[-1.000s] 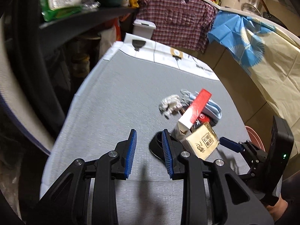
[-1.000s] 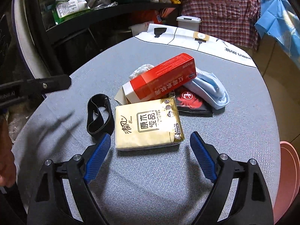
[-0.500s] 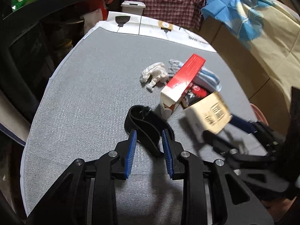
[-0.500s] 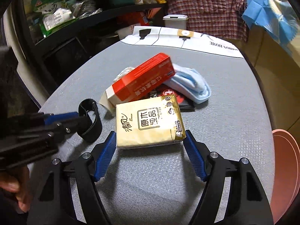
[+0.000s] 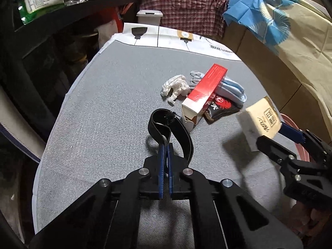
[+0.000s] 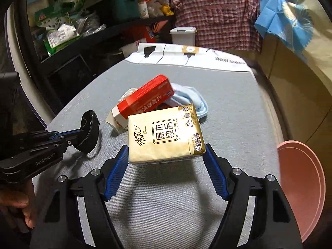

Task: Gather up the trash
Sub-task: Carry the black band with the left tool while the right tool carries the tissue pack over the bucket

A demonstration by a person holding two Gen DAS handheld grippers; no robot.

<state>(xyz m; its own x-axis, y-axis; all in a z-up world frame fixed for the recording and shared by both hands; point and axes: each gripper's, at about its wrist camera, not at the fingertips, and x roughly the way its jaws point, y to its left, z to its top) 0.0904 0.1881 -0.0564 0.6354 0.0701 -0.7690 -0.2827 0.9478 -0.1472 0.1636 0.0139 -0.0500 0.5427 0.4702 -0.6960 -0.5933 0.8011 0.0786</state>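
Pinching a black band (image 5: 165, 124), left fingers (image 5: 159, 166) nearly meet; right fingers (image 6: 116, 172) clamp a tissue pack (image 6: 164, 133).

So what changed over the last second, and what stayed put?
The right gripper closed on the tissue pack and lifted it. The left gripper moved in and clamped the black strap. The red box, crumpled tissue and blue masks stayed put.

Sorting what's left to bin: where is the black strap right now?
The black strap is pinched in the left gripper, just near of the red box; the right view shows it far left.
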